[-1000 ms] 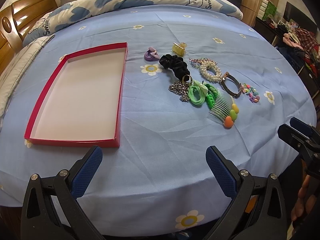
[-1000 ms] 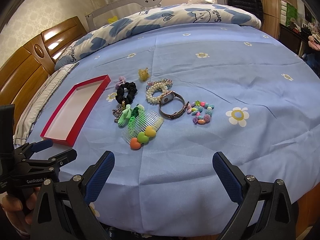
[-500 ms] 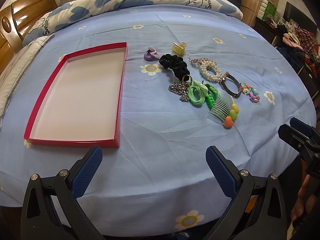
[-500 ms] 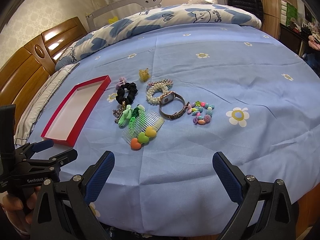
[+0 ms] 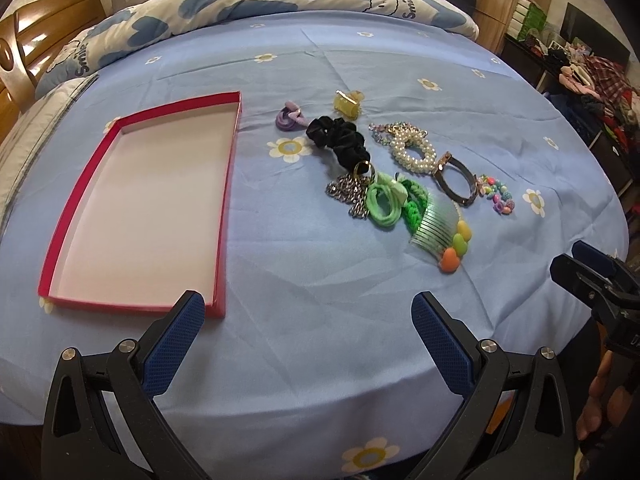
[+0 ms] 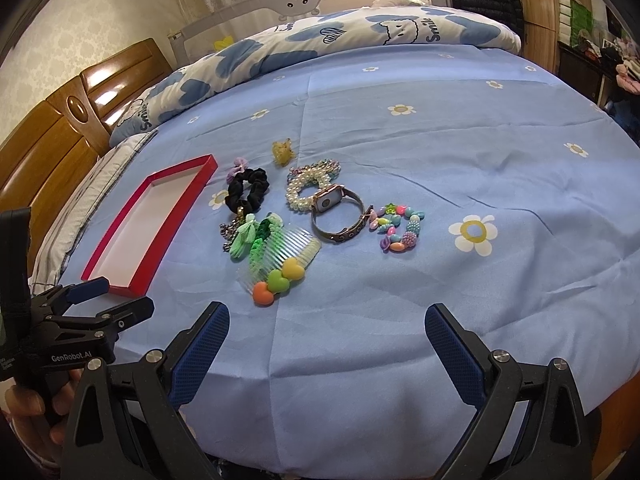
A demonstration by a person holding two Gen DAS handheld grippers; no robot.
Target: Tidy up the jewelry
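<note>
A red-rimmed tray with a white inside lies on the blue sheet, left of the jewelry. The pile holds a black scrunchie, a pearl bracelet, a watch, a bead bracelet, green hair ties, a comb with hearts, a chain, a purple tie and a yellow clip. My left gripper and right gripper are open and empty, near the bed's front edge.
A rolled blue-and-white quilt lies along the far side of the bed. A wooden headboard stands at the left. Shelves and a pile of clothes are at the right. The bed's front edge drops off just under both grippers.
</note>
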